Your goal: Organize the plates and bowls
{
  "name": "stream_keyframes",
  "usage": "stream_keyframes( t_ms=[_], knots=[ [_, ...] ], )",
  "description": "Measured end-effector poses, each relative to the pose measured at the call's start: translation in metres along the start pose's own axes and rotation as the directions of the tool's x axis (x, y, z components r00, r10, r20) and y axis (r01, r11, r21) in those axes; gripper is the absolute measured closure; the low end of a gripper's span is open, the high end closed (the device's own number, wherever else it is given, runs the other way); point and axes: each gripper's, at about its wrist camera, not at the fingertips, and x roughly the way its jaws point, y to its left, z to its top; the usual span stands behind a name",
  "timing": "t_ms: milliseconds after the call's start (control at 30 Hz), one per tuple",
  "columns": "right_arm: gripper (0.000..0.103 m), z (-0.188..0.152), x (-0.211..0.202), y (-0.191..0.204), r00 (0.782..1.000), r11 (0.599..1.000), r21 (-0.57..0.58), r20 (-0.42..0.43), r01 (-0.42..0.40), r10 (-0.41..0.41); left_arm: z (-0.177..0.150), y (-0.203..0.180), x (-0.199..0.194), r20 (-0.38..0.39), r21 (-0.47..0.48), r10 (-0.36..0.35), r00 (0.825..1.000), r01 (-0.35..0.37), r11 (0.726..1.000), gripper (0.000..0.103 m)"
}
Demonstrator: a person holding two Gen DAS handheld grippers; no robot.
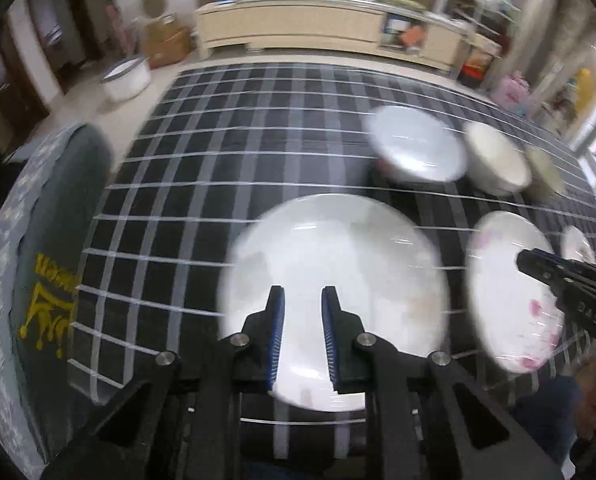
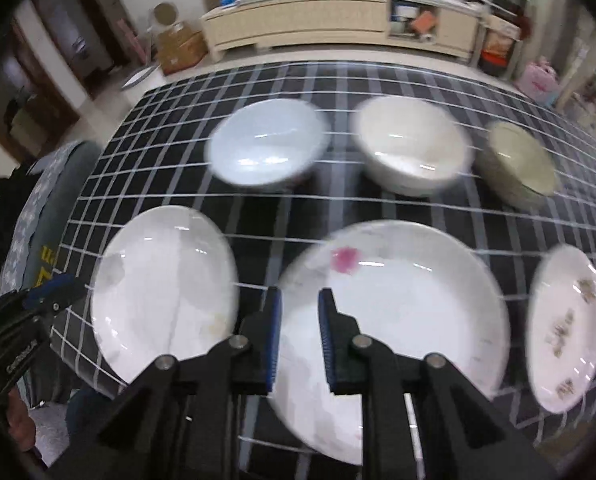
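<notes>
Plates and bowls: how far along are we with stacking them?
Nothing looks stacked yet. Three bowls sit apart in the back row; three plates lie apart in front. Nothing is in hand: the left claw and right claw hang empty above the plates. All the gathering remains.

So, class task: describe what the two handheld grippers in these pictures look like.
Both the left gripper and the right gripper are black plastic, each with two angular linkage arms joined by round silver pins. Their fingers carry ribbed blue pads. Small pale lettering marks the right gripper's body.
</notes>
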Motion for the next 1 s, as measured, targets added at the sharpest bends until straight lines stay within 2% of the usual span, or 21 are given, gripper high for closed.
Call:
stream_keyframes(
  t_ms=[67, 133, 167, 200, 267, 367, 500, 733, 833, 900, 967, 1000],
  knots=[
    [0.081, -0.006, -0.005, -0.02, 1.0, 0.999, 0.027, 0.001, 0.021, -0.021, 0.0, -0.03, -0.001, -0.006, 0.033, -0.069, 0.998, 0.069, 0.997, 0.086],
    [0.081, -0.013, -0.008, -0.037, 0.999, 0.998, 0.043, -0.005, 0.048, -0.048, -0.002, -0.056, 0.001, -0.01, 0.066, -0.09, 0.996, 0.091, 0.994, 0.084],
    [0.079, -0.018, -0.01, -0.048, 0.998, 0.996, 0.053, -0.009, 0.065, -0.065, -0.004, -0.067, 0.003, -0.012, 0.081, -0.094, 0.995, 0.095, 0.992, 0.079],
    [0.077, -0.019, -0.011, -0.054, 0.997, 0.995, 0.058, -0.011, 0.075, -0.074, -0.005, -0.08, 0.007, -0.021, 0.094, -0.106, 0.994, 0.108, 0.99, 0.074],
    [0.063, -0.024, -0.015, -0.071, 0.996, 0.993, 0.077, -0.015, 0.087, -0.086, -0.006, -0.094, 0.014, -0.038, 0.099, -0.126, 0.991, 0.13, 0.987, 0.073],
    [0.057, -0.028, -0.015, -0.091, 0.994, 0.989, 0.102, -0.014, 0.11, -0.109, -0.009, -0.109, 0.028, -0.078, 0.101, -0.136, 0.988, 0.144, 0.985, 0.073],
    [0.057, -0.032, -0.013, -0.116, 0.993, 0.984, 0.134, -0.029, 0.115, -0.112, -0.012, -0.122, 0.041, -0.116, 0.109, -0.124, 0.986, 0.136, 0.985, 0.073],
    [0.057, -0.038, 0.009, -0.134, 0.995, 0.982, 0.164, -0.056, 0.089, -0.081, -0.011, -0.137, 0.065, -0.149, 0.144, -0.088, 0.985, 0.11, 0.983, 0.073],
    [0.057, -0.037, 0.017, -0.136, 0.995, 0.982, 0.168, -0.068, 0.09, -0.08, -0.009, -0.141, 0.073, -0.164, 0.146, -0.108, 0.981, 0.132, 0.98, 0.073],
    [0.058, -0.037, 0.022, -0.137, 0.993, 0.982, 0.165, -0.085, 0.092, -0.079, -0.008, -0.143, 0.079, -0.174, 0.149, -0.1, 0.98, 0.127, 0.981, 0.082],
    [0.065, -0.038, 0.025, -0.136, 0.992, 0.983, 0.153, -0.093, 0.104, -0.09, -0.009, -0.145, 0.085, -0.187, 0.154, -0.096, 0.978, 0.125, 0.98, 0.09],
    [0.069, -0.038, 0.027, -0.135, 0.991, 0.983, 0.151, -0.101, 0.104, -0.089, -0.009, -0.145, 0.085, -0.184, 0.156, -0.098, 0.978, 0.127, 0.979, 0.09]
  ],
)
